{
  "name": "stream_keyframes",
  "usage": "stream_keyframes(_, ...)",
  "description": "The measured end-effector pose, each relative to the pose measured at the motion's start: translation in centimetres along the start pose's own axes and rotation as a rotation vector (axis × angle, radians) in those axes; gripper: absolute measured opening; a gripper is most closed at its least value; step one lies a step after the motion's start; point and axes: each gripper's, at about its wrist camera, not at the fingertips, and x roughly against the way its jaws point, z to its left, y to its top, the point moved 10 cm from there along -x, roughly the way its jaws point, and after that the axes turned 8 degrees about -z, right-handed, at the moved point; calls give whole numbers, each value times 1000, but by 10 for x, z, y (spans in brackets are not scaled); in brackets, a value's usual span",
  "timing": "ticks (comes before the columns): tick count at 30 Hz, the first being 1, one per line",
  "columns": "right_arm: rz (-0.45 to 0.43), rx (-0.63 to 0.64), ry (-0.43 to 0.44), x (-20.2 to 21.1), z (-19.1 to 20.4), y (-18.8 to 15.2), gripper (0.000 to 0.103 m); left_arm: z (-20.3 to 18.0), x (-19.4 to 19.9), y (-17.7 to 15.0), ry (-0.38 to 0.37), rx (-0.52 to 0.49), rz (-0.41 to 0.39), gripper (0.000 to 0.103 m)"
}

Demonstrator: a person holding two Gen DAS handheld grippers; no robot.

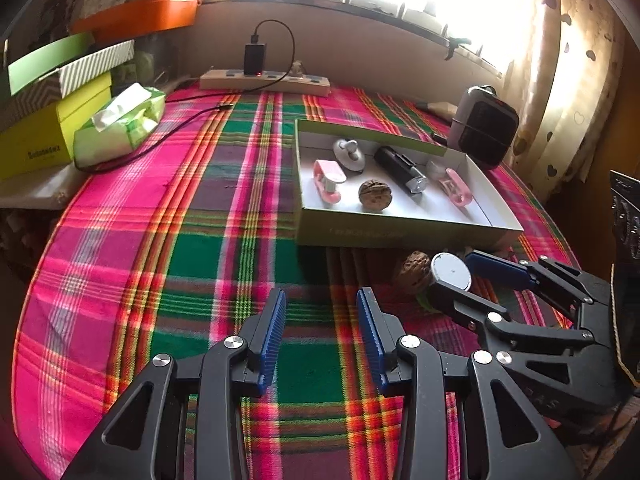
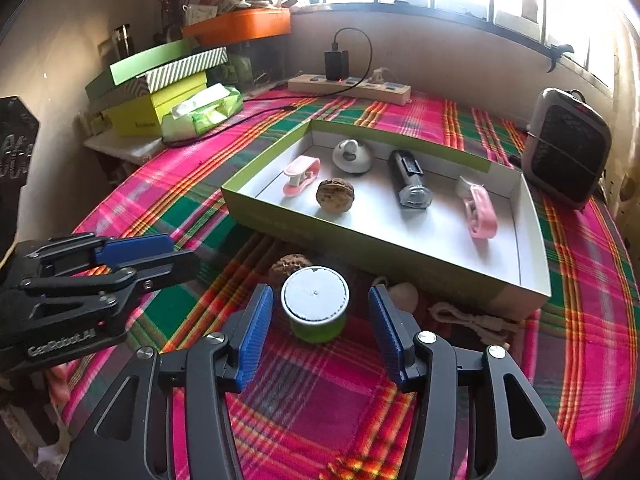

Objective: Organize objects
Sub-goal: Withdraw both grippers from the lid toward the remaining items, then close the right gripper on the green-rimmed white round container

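A shallow green-and-white box [image 2: 532, 236] [image 1: 500, 204] on the plaid cloth holds a walnut [image 2: 335, 195], a black flashlight [image 2: 409, 178], two pink clips [image 2: 301, 175] [image 2: 482, 210] and a white round gadget [image 2: 352, 153]. In front of it stand a small green can with a white lid [image 2: 315, 306] [image 1: 451, 271], a second walnut [image 2: 290, 265] [image 1: 414, 272] and a beige piece [image 2: 404, 294]. My right gripper [image 2: 320, 330] [image 1: 468, 280] is open with the can between its fingers, not touching. My left gripper [image 1: 321, 330] [image 2: 152, 258] is open and empty over bare cloth.
A small heater [image 2: 566, 152] stands right of the box. A power strip with charger [image 2: 348, 84] lies at the back wall, its cable running left. A tissue pack [image 2: 204, 114] and stacked boxes [image 2: 156, 96] sit at the back left. A white cord [image 2: 472, 322] lies by the box's front corner.
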Motion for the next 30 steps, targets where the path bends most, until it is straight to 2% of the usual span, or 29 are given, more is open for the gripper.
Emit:
stream_keyframes(8, 1, 10, -6, -5, 1, 0, 51, 6, -1, -2, -6, 2, 8, 35)
stream_keyframes(12, -6, 14, -15, -3, 0, 0, 37, 4, -1, -1, -16, 0, 7, 35)
stream_keyframes(13, -7, 15, -18, -3, -1, 0, 36, 4, -1, -1, -18, -1, 8, 35)
stream_keyframes(19, -7, 9, -20, 2, -5, -3, 36, -2, -5, -1, -34, -9, 18, 35)
stream_keyframes(26, -6, -15, -34, 14, -16, -11, 36, -20, -9, 2, -87, -29, 27, 35)
stream_keyframes(30, -6, -30, -54, 22, -27, -15, 36, -32, -13, 1, -116, -47, 41, 39)
